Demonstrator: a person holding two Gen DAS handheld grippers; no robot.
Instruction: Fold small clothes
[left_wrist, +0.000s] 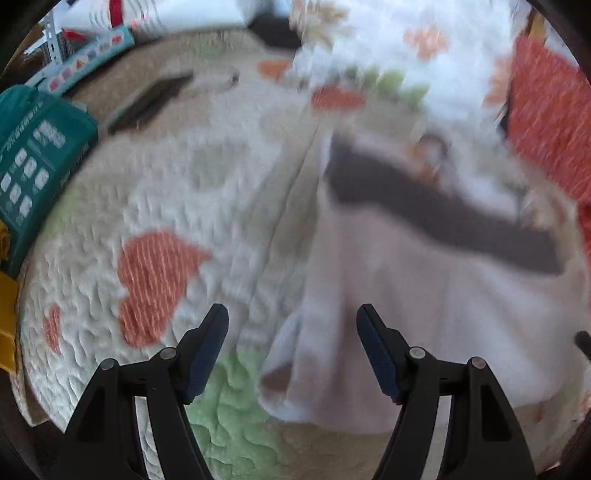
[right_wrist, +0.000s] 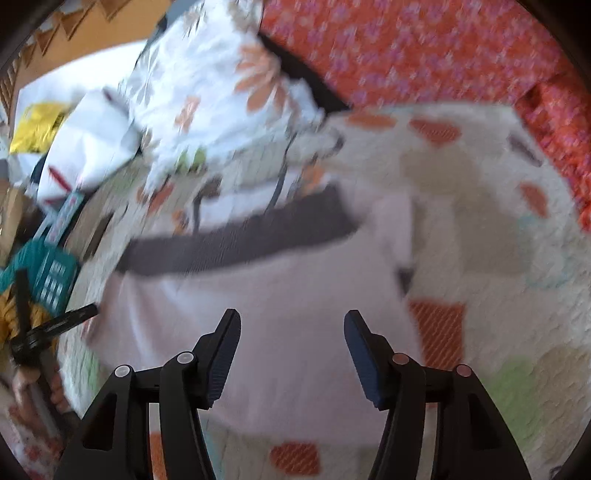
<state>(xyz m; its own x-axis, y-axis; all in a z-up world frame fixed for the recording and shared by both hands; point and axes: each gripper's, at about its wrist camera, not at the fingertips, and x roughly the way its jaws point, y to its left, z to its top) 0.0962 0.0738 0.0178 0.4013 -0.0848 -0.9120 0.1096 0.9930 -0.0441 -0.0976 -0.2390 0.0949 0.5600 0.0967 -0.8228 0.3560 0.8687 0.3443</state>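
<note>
Lying flat on quilted mat (left_wrist: 155, 192): pale pink garment (left_wrist: 424, 314), dark waistband (left_wrist: 443, 214) at twelve o'clock. Left gripper (left_wrist: 291, 350), right gripper (right_wrist: 291, 354): tongs apart, empty. Advice: pinch opposite hem corners evenly.

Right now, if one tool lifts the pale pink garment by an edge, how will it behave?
The pale pink garment probably droops: it lies flat with soft creases. It looks thin, so likely light. Its dark band may hang stiffer, though blur hides detail.
</note>
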